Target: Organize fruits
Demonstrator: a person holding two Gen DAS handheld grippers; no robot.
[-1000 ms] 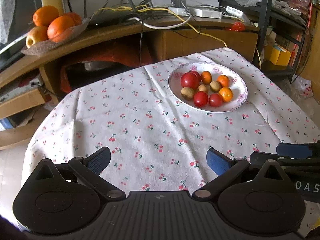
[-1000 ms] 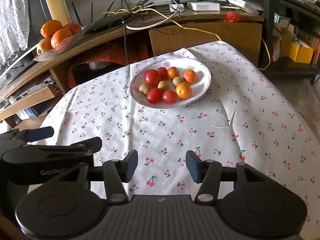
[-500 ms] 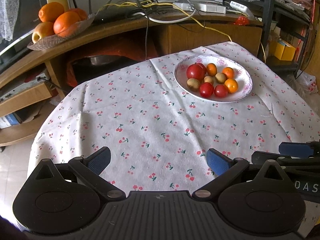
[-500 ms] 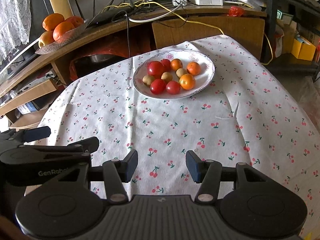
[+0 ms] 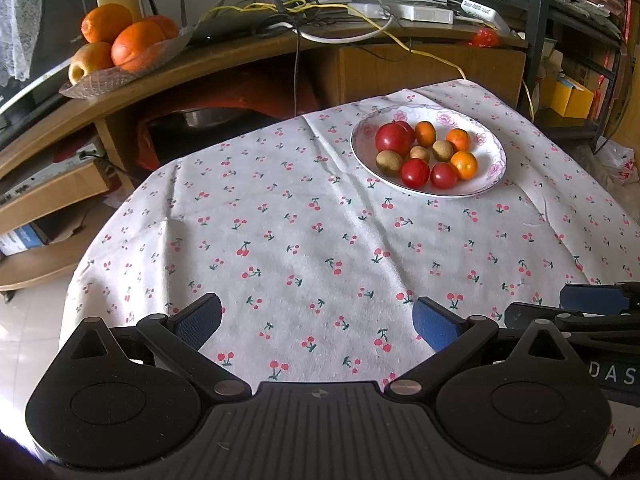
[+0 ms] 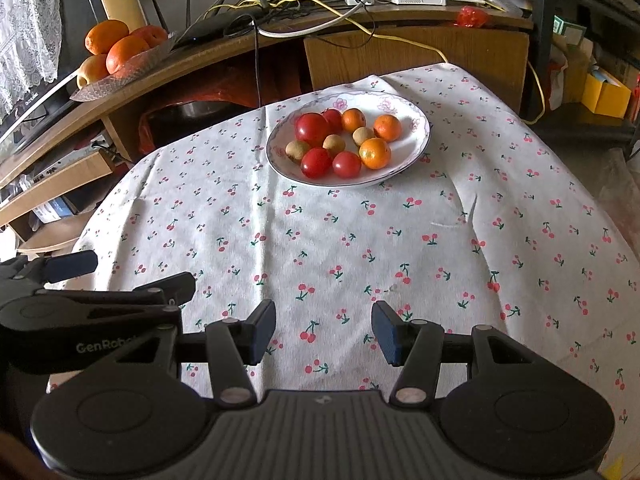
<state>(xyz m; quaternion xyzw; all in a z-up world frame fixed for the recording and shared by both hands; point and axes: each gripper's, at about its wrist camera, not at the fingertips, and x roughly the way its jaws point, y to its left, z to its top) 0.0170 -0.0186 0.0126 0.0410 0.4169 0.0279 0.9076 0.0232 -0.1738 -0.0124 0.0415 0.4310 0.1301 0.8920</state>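
Observation:
A white floral plate [image 5: 490, 168] stands at the far side of the cherry-print tablecloth [image 5: 304, 248]. It holds red tomatoes [image 5: 393, 138], small oranges [image 5: 464, 165] and brown kiwis [image 5: 389, 162]. The plate also shows in the right wrist view [image 6: 416, 148], with tomatoes [image 6: 311, 129] and oranges [image 6: 375, 153]. My left gripper [image 5: 318, 322] is open and empty over the near cloth. My right gripper [image 6: 324, 332] is open and empty, to the right of the left one, well short of the plate.
A curved wooden desk [image 5: 200, 64] behind the table carries a glass dish of large oranges and an apple [image 5: 120, 46], cables and routers [image 5: 400, 12]. A metal shelf rack [image 5: 536, 32] stands at the right. The floor [image 5: 24, 332] lies beyond the table's left edge.
Both views have drawn back and risen a little; the plate now sits farther away and higher in the frames. Both grippers stay open and empty.

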